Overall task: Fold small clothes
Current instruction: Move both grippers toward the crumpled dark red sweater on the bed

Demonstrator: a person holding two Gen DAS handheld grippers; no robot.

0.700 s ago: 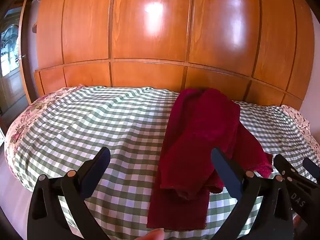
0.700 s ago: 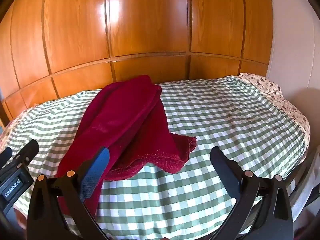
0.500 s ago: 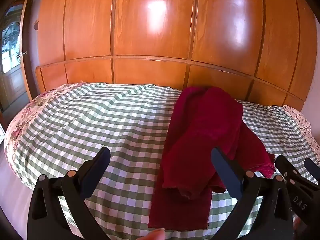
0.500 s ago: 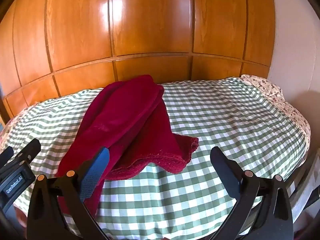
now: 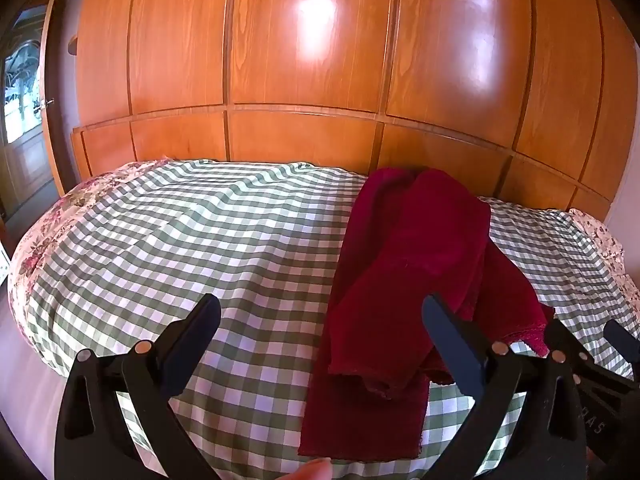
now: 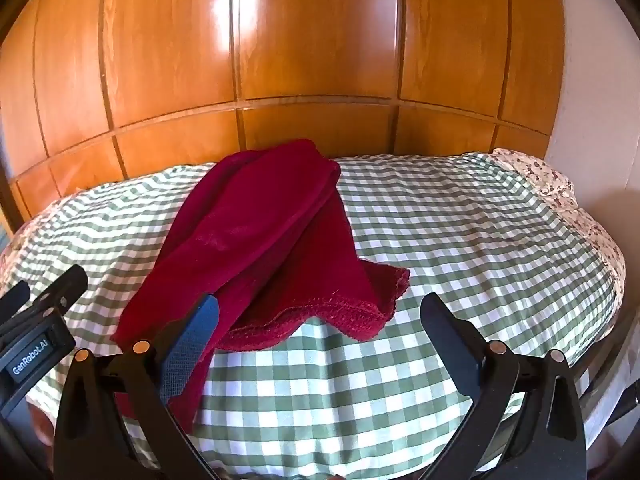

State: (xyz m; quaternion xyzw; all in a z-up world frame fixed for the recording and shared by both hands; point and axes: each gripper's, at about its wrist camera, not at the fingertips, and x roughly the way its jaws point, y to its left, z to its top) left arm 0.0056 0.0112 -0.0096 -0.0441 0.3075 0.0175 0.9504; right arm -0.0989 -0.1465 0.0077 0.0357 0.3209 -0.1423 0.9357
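Although the panelled wooden wardrobe (image 5: 312, 60) fills the background, the working surface is the bed (image 5: 168, 248), covered by a green-and-white checked sheet (image 6: 460, 232) with a floral cover (image 5: 40, 240) showing at its edges. On this sheet lies the dark red garment (image 5: 404, 280), loosely doubled over itself, with one layer draped across another and a hemmed edge (image 6: 340, 308) curling up toward the near side. Its long axis runs from the near edge of the bed away toward the wardrobe, leaning slightly to the right in the left wrist view; the narrow lower end (image 5: 360, 436) points at the person. The garment lies ahead and to the right of the left tool (image 5: 320, 322), and ahead and to the left of the right tool (image 6: 320, 316), so it sits between the two, and neither looks clearly nearer. Both tools stand at their widest, holding nothing, apart from the cloth. A fingertip (image 5: 312, 470) shows at the bottom of the left view.
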